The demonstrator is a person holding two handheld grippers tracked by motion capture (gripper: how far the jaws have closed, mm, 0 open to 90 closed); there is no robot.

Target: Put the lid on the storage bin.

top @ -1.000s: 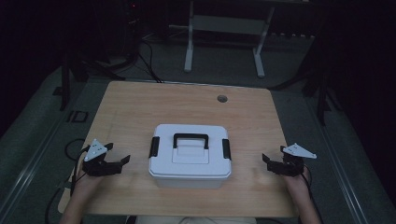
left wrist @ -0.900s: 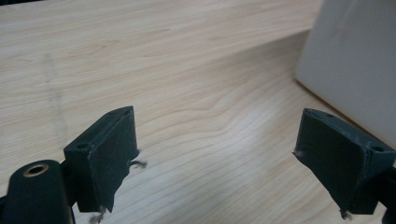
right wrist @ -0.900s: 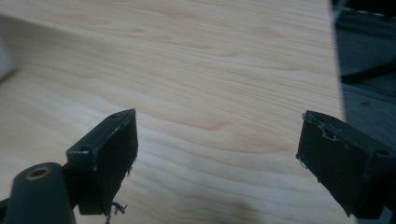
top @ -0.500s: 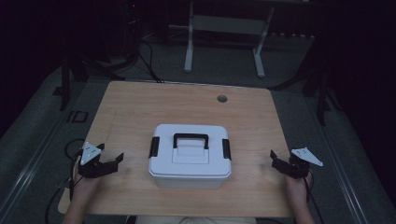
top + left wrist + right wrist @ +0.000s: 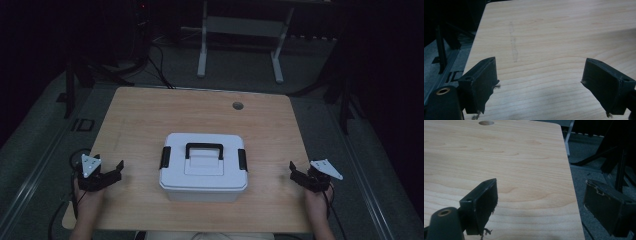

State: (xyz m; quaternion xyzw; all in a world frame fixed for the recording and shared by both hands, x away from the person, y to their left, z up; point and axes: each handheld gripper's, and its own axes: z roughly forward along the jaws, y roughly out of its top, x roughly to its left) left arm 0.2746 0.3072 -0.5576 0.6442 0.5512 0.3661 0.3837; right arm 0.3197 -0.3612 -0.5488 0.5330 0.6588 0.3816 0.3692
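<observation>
white plastic makes up the storage box (image 5: 203,167), which sits shut at the middle of the table's near half, its lid held by a black latch at each end and a black carry handle (image 5: 204,148) lying across the top; what is inside cannot be seen with the lid down. the left gripper (image 5: 111,174) rests low over the near left corner of the table (image 5: 150,115), well apart from the box, its jaws spread wide with nothing between them, and in the left gripper view (image 5: 541,82) bare pale wood with a faint grey smudge runs between the two black pads. the right gripper (image 5: 296,174) sits at the near right edge, also well apart from the box, jaws spread and empty; in the right gripper view (image 5: 541,205) one pad hangs over the wood and the other over the grey floor past the table's edge. light wood grain covers the tabletop, with a round cable hole (image 5: 238,105) near the far edge. around it the room is dark, with grey floor, loose black cables at the far left and a white metal frame (image 5: 240,35) standing behind the table.
</observation>
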